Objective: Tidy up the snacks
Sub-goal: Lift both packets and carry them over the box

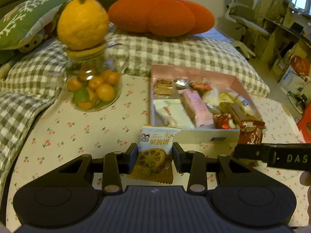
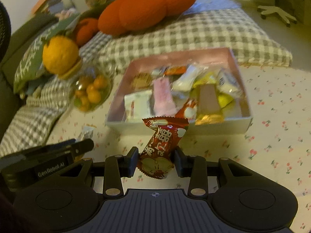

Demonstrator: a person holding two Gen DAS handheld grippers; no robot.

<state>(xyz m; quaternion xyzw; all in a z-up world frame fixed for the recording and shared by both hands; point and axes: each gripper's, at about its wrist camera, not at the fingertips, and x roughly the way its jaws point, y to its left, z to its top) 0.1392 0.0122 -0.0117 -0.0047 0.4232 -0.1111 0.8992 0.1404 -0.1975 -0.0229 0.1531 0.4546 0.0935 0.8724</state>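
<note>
A pink-lined box (image 1: 194,71) (image 2: 178,57) full of several wrapped snacks stands on the cherry-print cloth. My left gripper (image 1: 155,155) is shut on a white and orange jam biscuit packet (image 1: 155,151), held just in front of the box's near wall. My right gripper (image 2: 156,158) is shut on a red snack packet (image 2: 162,145), which also shows in the left wrist view (image 1: 250,134), lifted in front of the box's near wall. The right gripper's finger crosses the left wrist view (image 1: 272,155). The left gripper shows at lower left in the right wrist view (image 2: 48,159).
A glass jar of small oranges (image 1: 93,89) (image 2: 91,93) with a yellow citrus (image 1: 82,23) on its lid stands left of the box. A checked blanket (image 1: 175,52) and an orange pumpkin cushion (image 1: 161,15) lie behind. Cardboard boxes (image 1: 291,68) stand at far right.
</note>
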